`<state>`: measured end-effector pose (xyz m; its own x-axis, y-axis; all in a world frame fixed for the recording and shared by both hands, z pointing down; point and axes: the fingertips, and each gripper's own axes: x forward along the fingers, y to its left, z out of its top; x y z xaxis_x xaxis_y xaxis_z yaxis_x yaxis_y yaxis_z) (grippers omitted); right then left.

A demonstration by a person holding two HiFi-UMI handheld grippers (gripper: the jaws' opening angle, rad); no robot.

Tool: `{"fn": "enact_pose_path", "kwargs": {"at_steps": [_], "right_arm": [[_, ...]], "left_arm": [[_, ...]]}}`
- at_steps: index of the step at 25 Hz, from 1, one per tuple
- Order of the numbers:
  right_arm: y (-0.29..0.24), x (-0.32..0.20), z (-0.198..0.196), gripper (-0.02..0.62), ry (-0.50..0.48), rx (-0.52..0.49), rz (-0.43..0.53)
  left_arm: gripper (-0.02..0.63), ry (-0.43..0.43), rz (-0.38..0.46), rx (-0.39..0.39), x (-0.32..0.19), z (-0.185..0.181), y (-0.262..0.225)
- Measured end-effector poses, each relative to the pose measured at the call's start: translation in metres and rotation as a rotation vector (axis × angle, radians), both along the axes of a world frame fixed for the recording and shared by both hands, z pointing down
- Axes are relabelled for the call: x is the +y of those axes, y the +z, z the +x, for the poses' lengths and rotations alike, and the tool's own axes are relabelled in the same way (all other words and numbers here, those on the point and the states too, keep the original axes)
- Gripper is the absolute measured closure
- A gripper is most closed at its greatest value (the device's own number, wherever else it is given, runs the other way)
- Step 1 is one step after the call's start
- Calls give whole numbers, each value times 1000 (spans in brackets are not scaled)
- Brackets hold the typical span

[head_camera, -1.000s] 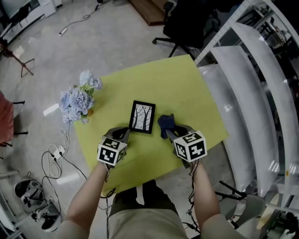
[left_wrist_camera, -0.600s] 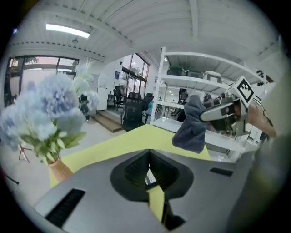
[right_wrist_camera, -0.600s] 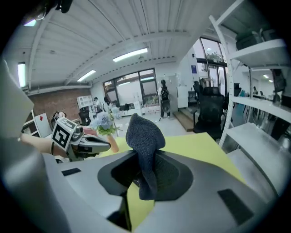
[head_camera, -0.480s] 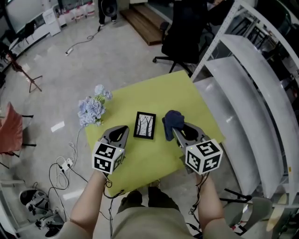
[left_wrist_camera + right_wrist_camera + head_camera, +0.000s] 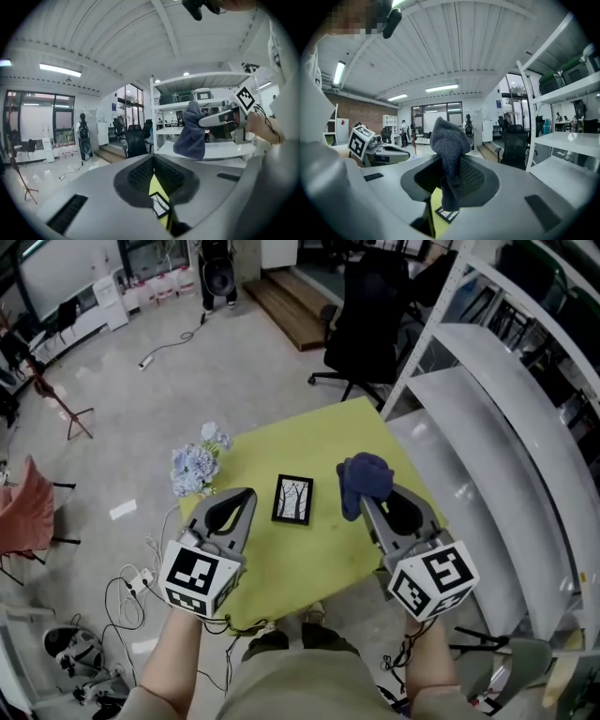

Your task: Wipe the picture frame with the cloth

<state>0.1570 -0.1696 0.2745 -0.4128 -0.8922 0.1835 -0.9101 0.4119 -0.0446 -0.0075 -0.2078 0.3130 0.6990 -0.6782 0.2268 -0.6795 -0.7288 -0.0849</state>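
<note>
On my feed, a bunch of pale blue flowers [image 5: 197,467] sits at the far left edge of the yellow table [image 5: 314,563]. Next comes my left gripper [image 5: 237,501], held over the table's left side. In the left gripper view its jaws are pressed together with nothing caught in them, and only a thin slit between them shows a strip of yellow table.

The picture frame [image 5: 292,500] lies flat near the middle of the table, black-edged, with a tree drawing facing up. It sits between the 2 grippers and neither touches it.

To its right, my right gripper [image 5: 367,505] is clamped on the dark blue cloth [image 5: 364,478]. In the right gripper view the cloth bunches up above the jaw tips and a tail hangs down between them. In the head view the cloth is near the frame but clear of it, with bare table between them.

White shelving [image 5: 506,381] runs along the right side, and a black office chair [image 5: 364,320] stands beyond the table's far corner.
</note>
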Motion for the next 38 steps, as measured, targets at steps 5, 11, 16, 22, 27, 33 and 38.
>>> {"fn": "enact_pose_path", "kwargs": {"at_steps": [5, 11, 16, 22, 27, 33, 38], "right_arm": [[-36, 21, -3, 497, 2, 8, 103], [-48, 43, -10, 497, -14, 8, 134], [-50, 56, -19, 499, -46, 21, 140], [-50, 62, -24, 499, -74, 21, 132], [-45, 59, -21, 499, -86, 21, 120], [-42, 57, -20, 499, -76, 21, 112], [-40, 54, -16, 499, -69, 24, 104]], "left_arm": [[598, -20, 111, 47, 21, -4, -56], [598, -36, 194, 44, 46, -15, -87], [598, -42, 216, 23, 61, -22, -92], [598, -61, 190, 20, 73, -27, -89], [598, -76, 171, 21, 73, -28, -84], [598, -82, 161, 25, 75, -33, -82], [598, -89, 152, 28, 72, -33, -79]]}}
